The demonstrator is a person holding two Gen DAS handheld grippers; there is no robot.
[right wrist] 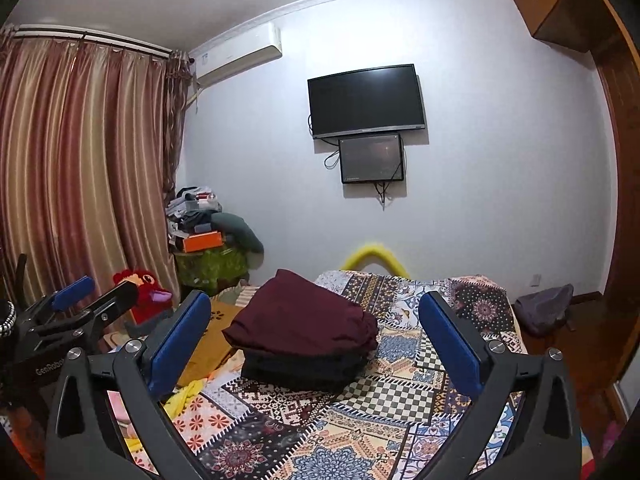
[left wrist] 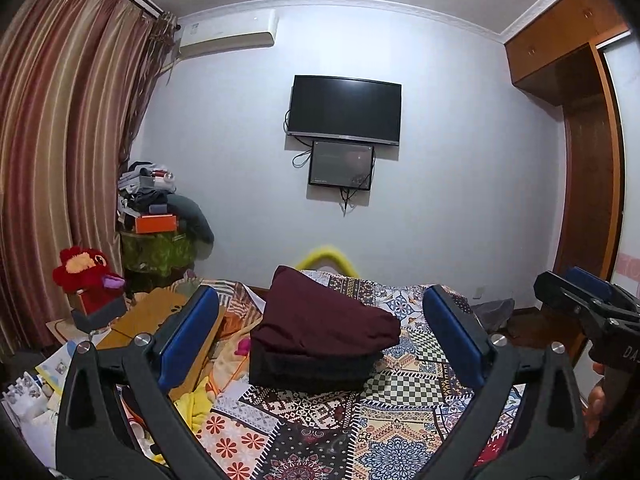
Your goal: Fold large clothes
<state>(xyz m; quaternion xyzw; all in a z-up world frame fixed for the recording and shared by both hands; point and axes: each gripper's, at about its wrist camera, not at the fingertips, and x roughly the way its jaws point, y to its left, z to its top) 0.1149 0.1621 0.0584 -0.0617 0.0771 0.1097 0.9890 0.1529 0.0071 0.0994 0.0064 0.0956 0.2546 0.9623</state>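
A folded maroon garment (left wrist: 324,316) lies on top of a folded dark garment (left wrist: 308,372) in a stack on the patterned bedspread (left wrist: 400,412). The stack also shows in the right wrist view, maroon (right wrist: 304,320) over dark (right wrist: 300,370). My left gripper (left wrist: 320,332) is open and empty, held above the bed short of the stack. My right gripper (right wrist: 316,336) is open and empty, likewise short of the stack. The right gripper shows at the right edge of the left wrist view (left wrist: 580,300), and the left gripper at the left edge of the right wrist view (right wrist: 80,300).
A red plush toy (left wrist: 86,272) and loose clutter (left wrist: 32,392) lie left of the bed. A piled side table (left wrist: 156,240) stands by the curtain (left wrist: 60,160). A TV (left wrist: 344,110) hangs on the far wall. A wardrobe (left wrist: 592,160) stands at right, a grey bag (right wrist: 544,308) below it.
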